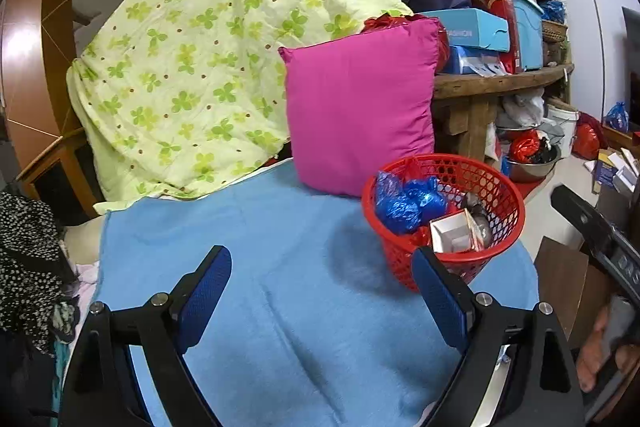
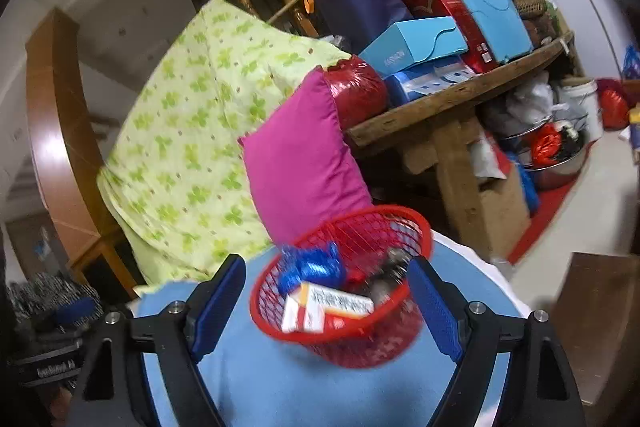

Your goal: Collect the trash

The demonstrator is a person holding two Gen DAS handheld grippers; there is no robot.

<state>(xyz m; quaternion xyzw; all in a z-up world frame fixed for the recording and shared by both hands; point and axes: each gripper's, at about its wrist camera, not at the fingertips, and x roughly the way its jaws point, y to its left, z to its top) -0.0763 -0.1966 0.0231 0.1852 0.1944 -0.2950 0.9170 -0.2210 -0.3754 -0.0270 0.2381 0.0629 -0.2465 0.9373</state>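
A red mesh basket (image 1: 400,263) stands on a blue blanket (image 1: 260,267), in front of a pink pillow. It holds crumpled blue plastic bags (image 1: 408,203), a white box (image 1: 452,231) and a grey lump. My left gripper (image 1: 322,259) hovers open over the blanket, left of the basket, with nothing between its fingers. In the right wrist view the basket (image 2: 360,351) lies just beyond my right gripper (image 2: 326,265), which is open. A white and orange box (image 2: 324,307) rests inside beside the blue bags (image 2: 316,267). The pads do not press on the basket.
A pink pillow (image 1: 360,115) and a green floral quilt (image 1: 180,67) rise behind the blanket. To the right, a wooden table (image 1: 500,83) is piled with boxes, and a steel bowl (image 1: 532,163) and bags sit on the floor. Dark spotted cloth (image 1: 28,259) lies left.
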